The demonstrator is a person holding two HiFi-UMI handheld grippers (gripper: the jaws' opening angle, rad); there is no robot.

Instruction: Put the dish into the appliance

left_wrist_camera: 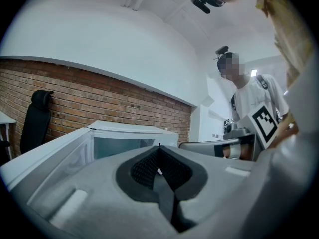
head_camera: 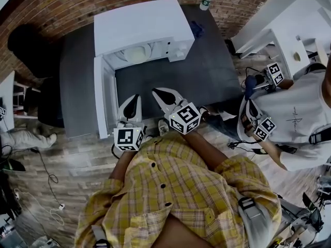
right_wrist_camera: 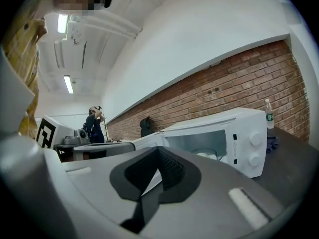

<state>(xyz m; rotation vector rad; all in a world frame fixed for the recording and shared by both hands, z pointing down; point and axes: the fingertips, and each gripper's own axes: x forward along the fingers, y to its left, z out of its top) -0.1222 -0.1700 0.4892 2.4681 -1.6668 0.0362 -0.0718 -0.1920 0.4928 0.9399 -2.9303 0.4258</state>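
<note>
yellow checked shirt [head_camera: 176, 190], dark table [head_camera: 207, 71] bearing open microwave [head_camera: 137, 27], brick wall [head_camera: 77, 4] behind

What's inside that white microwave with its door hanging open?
A pale round dish sits inside the microwave, whose door stands open. The microwave's top covers the rear of the cavity, so anything back there cannot be seen.

Long ceiling lights [right_wrist_camera: 68, 83] make the room bright and even with only soft shadows, every picture bends round like a fishbowl, the gripper views go black at the edges, and the left hand-held gripper [left_wrist_camera: 159, 148] and right hand-held gripper [right_wrist_camera: 158, 152] look fuzzy up close.
</note>
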